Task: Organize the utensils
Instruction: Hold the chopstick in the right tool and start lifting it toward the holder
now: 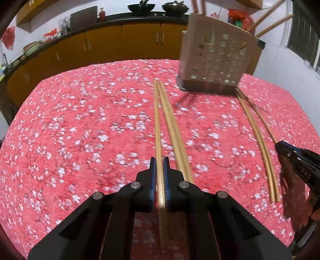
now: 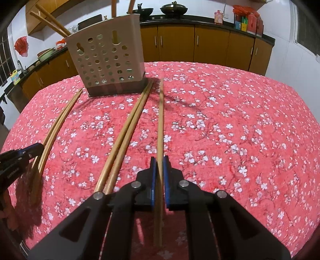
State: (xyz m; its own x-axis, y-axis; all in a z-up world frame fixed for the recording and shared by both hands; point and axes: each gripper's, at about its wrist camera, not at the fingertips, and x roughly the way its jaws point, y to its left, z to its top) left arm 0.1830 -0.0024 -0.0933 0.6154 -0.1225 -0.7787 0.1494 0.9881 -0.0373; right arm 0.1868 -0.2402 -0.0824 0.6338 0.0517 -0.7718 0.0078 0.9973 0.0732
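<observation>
While my left fingers (image 1: pixel 159 166) are pressed onto a single chopstick (image 1: pixel 158 128), its shaft runs straight out between the blue pads and on toward the far side of the worktop (image 1: pixel 80 124), so its long axis lies along the line I point. My right fingers (image 2: pixel 159 166) pinch another lone chopstick (image 2: pixel 160 124) the same way, lengthwise, with its far tip aimed just to the right of the perforated holder (image 2: pixel 106 58). From each grip the stick slopes down ahead of me; I cannot tell whether the far tips touch the cloth or hang just over it.

Just right of my left-hand stick lies a pair of chopsticks (image 1: pixel 174 128) flat on the cloth, and a second pair (image 1: pixel 258 138) lies between my two hands, its far ends touching the holder's base. That holder (image 1: pixel 218 58) stands upright at the far edge, closer to my right hand's line than my left's, with a few sticks (image 2: pixel 50 18) already leaning out of its top.

I judge that the coming move turns on tipping each held stick from lying forward to standing upright over the holder's open top, my right hand having the shorter way
</observation>
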